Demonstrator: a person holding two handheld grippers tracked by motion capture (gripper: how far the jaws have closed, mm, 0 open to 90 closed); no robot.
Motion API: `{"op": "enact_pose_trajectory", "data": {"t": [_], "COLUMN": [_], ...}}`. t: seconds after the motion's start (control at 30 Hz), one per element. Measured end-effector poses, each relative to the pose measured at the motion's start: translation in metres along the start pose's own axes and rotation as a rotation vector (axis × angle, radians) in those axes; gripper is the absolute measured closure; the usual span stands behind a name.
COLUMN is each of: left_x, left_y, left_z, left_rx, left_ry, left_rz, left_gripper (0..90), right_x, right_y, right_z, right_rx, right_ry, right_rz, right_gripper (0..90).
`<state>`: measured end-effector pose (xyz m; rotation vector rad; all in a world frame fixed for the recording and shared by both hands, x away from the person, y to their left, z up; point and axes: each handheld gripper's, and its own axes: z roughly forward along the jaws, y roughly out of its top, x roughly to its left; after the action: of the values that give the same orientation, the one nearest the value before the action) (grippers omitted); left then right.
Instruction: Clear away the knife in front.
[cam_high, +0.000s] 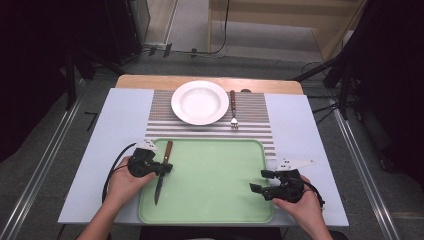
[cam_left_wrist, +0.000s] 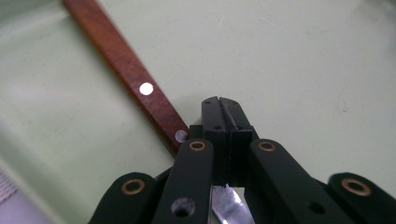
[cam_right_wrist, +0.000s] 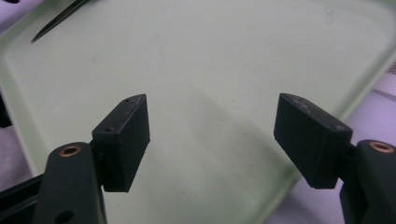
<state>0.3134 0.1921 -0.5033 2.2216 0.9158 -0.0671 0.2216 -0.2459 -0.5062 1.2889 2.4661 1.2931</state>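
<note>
Green tray (cam_high: 210, 175) on the desk: left tongs (cam_high: 167, 167) seemingly pinch the knife (cam_high: 162, 172) near its left edge; right tongs (cam_high: 260, 181) spread.

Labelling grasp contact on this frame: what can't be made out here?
- Left gripper on the knife, left gripper view: the fingers stand shut, but their own links hide where they meet the knife.
- Knife blade, same view: cut off by the bottom edge.
- Fork, high view: too small to count tines.
- Dark spot behind the plate, high view: too small to identify.
- Tray, right gripper view: blurred, corners cut off.
</note>
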Motion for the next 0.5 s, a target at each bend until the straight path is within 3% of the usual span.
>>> {"op": "enact_pose_trajectory", "data": {"t": [0.27, 0.5], "left_x": [0.007, 0.013], "left_y": [-0.008, -0.017], "left_z": [-0.010, -0.021], "left_rx": [-0.009, -0.017], "left_ry": [0.016, 0.035], "left_rz": [-0.017, -0.038], "left_gripper": [89.0, 89.0], "right_x": [0.002, 0.002], "right_y": [0.004, 0.004], "right_z": [0.003, -0.002], "right_rx": [-0.001, -0.036], "right_ry": [0.018, 0.021], "right_rz": [0.008, 0.019], "right_gripper": [30.7, 30.9]}}
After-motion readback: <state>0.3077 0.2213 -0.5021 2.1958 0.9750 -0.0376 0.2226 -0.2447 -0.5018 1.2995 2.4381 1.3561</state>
